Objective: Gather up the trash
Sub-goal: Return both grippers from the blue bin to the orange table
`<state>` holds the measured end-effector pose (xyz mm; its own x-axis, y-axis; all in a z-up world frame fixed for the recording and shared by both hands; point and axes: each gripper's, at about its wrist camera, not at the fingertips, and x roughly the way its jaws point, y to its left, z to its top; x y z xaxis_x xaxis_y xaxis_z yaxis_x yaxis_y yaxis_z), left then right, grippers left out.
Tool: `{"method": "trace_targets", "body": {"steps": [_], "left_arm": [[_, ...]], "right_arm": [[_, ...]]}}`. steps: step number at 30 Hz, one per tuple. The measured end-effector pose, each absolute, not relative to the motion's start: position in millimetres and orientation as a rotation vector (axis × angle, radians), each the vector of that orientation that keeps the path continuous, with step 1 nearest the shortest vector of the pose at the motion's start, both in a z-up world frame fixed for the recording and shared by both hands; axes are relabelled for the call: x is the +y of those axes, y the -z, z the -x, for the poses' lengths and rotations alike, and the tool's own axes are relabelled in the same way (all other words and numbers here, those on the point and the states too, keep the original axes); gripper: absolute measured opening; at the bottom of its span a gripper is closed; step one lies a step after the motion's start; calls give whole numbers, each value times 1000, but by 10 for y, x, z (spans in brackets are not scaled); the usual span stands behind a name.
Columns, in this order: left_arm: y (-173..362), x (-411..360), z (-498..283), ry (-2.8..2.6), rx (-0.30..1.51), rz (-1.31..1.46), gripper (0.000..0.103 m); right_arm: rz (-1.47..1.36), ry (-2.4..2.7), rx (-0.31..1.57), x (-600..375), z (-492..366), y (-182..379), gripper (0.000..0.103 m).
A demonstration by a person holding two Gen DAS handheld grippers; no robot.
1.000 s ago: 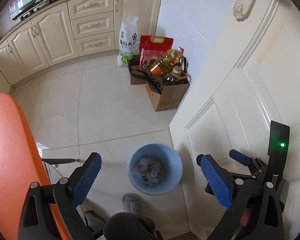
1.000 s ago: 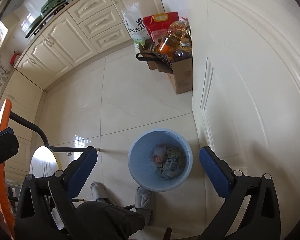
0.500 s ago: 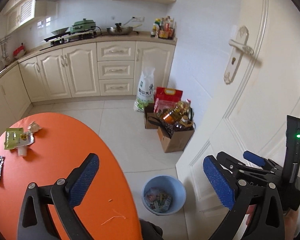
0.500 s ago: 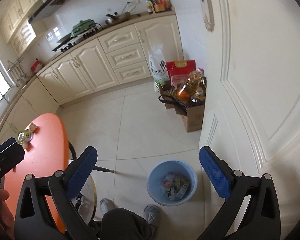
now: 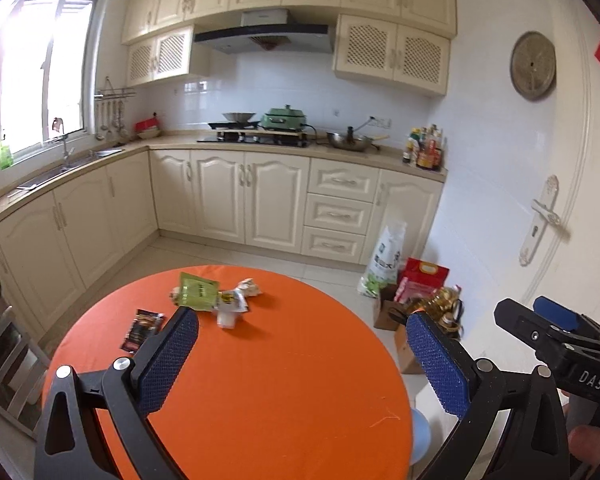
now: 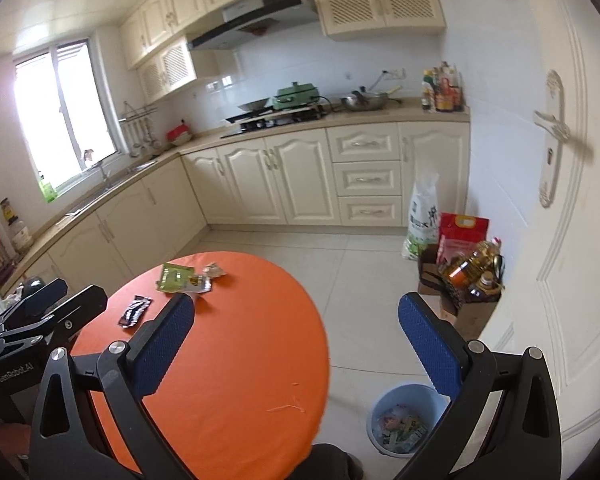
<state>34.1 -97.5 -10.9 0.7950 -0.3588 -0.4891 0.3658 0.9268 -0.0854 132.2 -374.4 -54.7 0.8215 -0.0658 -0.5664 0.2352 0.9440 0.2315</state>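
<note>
Left gripper: jaws spread wide and empty, held above the near part of the tabletop.
Right gripper: jaws also wide apart and empty, held over the tabletop's near right edge and the floor beside it.
Tabletop: round, covered in orange cloth; its near half is bare.
Green packet: lies flat on the far side of the tabletop, touching a crumpled wrapper and a small white cup just beside it.
Dark sachet: on the tabletop, left of the green packet and apart from it.
Blue bin: on the floor right of the tabletop, near the white door, with wrappers lying in its bottom.
Cardboard box: on the floor beyond the blue bin, against the door, holding oil bottles.
</note>
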Motion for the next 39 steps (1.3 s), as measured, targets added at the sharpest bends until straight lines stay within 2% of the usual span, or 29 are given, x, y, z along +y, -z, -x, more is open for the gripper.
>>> {"method": "trace_targets", "body": {"steps": [11,20,28,39], "left_arm": [[84,253,647,121,452,39,102],[103,150,1328,-15,413,74,102],[135,-49,1033,-29,461,65,102],[197,-74,-564,-5,631,62,102]], "right_arm": [[-180,-88,504,-2385,-1548,91,103],[-141,-180,494,-1899,-1638,94,103],[-116,-174,527,-1881,-1790,241,103],[-110,-134,707,-2074,-2528,968,103]]}}
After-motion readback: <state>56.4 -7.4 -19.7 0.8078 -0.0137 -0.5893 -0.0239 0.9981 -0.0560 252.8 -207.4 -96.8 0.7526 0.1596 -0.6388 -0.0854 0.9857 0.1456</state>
